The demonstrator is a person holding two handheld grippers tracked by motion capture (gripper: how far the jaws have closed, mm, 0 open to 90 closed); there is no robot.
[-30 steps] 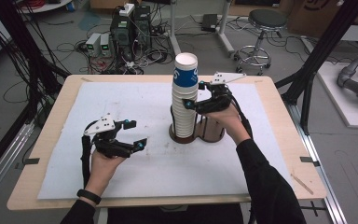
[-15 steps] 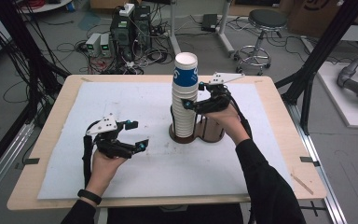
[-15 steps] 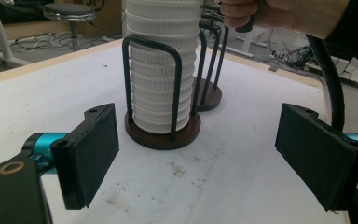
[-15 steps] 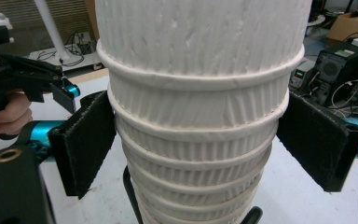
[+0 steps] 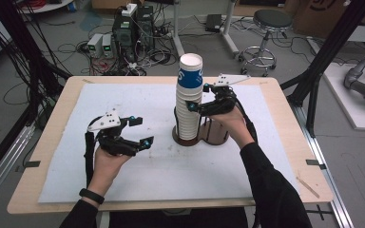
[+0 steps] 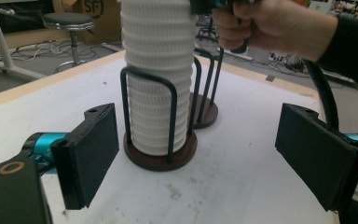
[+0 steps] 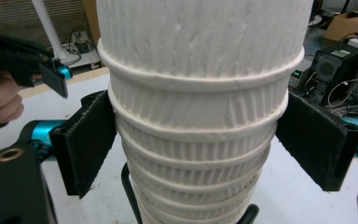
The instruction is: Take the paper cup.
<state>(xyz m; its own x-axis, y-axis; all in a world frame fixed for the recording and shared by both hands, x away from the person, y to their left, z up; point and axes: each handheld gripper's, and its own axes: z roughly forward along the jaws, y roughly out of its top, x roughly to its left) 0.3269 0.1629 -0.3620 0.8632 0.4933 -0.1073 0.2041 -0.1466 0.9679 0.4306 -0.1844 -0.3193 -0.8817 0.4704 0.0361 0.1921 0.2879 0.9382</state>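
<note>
A tall stack of white ribbed paper cups (image 5: 188, 122) stands in the left ring of a black wire holder on a brown base (image 5: 215, 138) at mid-table. The top cup (image 5: 190, 71) carries a blue band. My right gripper (image 5: 198, 98) reaches in from the right at the upper part of the stack. In the right gripper view its two pads (image 7: 89, 140) press against opposite sides of the cup stack (image 7: 198, 116). My left gripper (image 5: 141, 130) hovers over the mat to the left, open, with nothing between its jaws. The left gripper view has the stack (image 6: 156, 88) ahead of it.
The holder's second ring (image 6: 206, 112) beside the cups stands empty. A white mat (image 5: 123, 185) covers the wooden table (image 5: 28, 199). Past the far edge are computers, cables and a stool (image 5: 271, 21) on the floor.
</note>
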